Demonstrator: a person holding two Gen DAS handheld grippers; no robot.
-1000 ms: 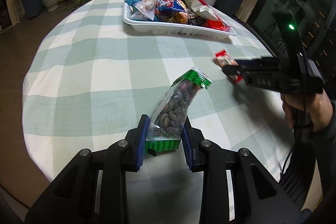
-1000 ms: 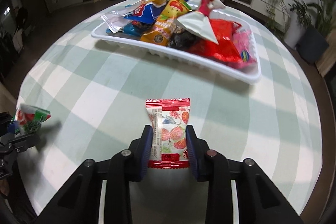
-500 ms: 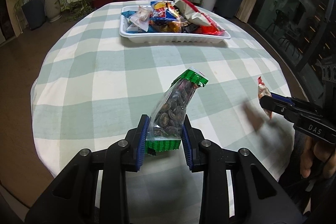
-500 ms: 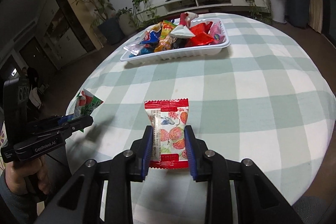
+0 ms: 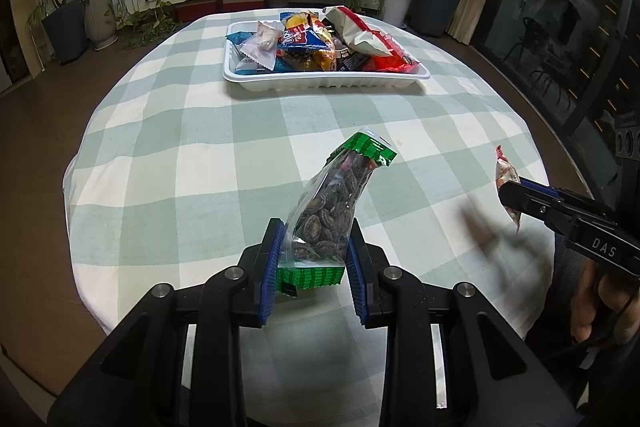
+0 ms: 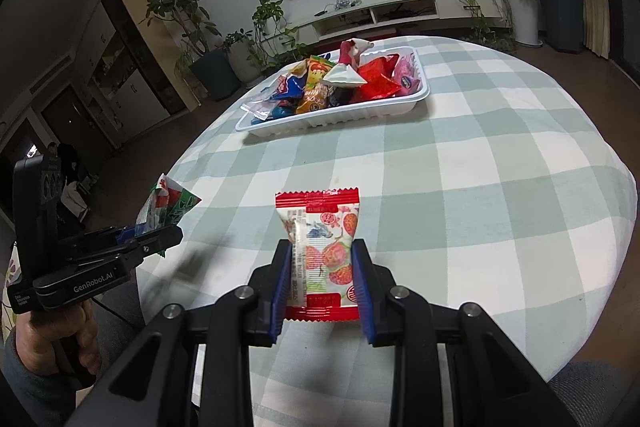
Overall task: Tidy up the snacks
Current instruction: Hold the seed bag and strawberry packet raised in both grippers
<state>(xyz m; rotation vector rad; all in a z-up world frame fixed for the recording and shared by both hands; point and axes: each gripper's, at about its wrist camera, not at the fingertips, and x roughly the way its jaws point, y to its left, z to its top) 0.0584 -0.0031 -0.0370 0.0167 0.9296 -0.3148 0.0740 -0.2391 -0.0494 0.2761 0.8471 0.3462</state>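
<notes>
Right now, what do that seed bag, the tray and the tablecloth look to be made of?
Seed bag: clear glossy plastic film, seeds visible through it, green crimped ends.
Tray: white plastic or foam, matte, ribbed rim.
Tablecloth: probably woven fabric, matte, draping over the edge.

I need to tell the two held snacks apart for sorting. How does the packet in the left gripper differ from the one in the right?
The seed bag is clear with green ends, long, leaning; the red-edged packet is opaque white, squat, upright. Both are clamped at their lower ends.

Snack tray point(image 5: 326, 82) at table's point(image 5: 192, 163) far side — seed packet point(image 5: 334, 203) nearer, candy packet point(image 5: 505, 174) to its right
</notes>
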